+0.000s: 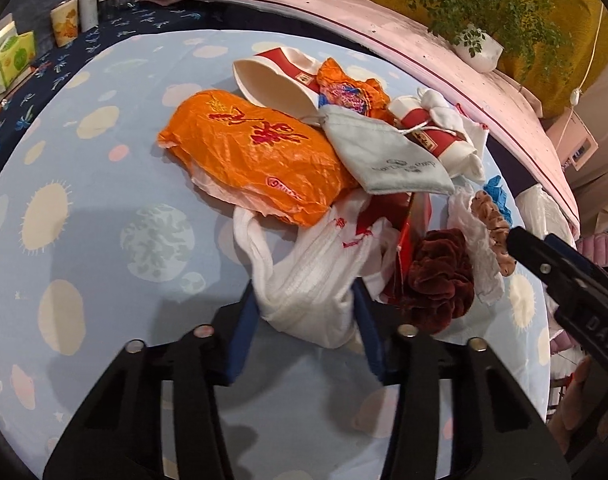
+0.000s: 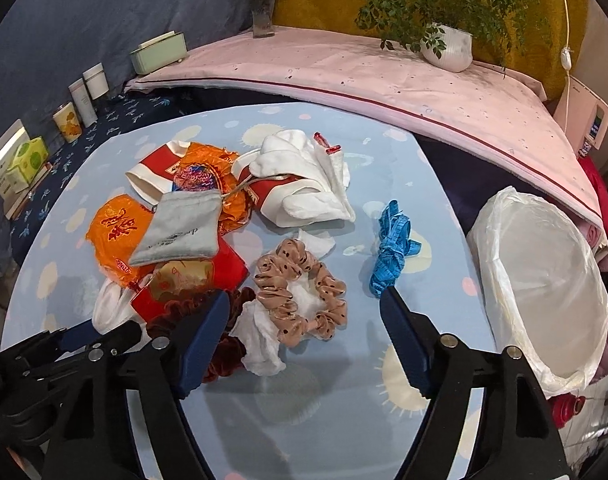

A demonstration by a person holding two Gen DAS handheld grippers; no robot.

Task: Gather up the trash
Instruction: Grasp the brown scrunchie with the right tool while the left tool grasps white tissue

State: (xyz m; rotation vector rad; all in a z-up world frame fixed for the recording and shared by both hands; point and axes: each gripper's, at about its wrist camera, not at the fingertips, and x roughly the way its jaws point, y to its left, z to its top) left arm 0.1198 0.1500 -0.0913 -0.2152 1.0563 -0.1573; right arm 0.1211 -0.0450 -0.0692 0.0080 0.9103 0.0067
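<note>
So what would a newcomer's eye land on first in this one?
Probably the bright orange plastic bag at the left of a trash heap on the pale blue tablecloth. Next, the left gripper pinching a white plastic bag at the heap's near edge. A lined bin waits at the table's right.

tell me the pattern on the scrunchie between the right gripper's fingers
Tan with dark dots; the scrunchie shows best in the right wrist view.

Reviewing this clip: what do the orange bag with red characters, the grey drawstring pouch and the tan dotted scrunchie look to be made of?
Orange bag with red characters: thin plastic film, glossy and finely creased.
Grey drawstring pouch: soft matte cloth, perhaps suede-like, with a stitched edge and a cord.
Tan dotted scrunchie: gathered fabric with a slight satin sheen, probably over elastic.
</note>
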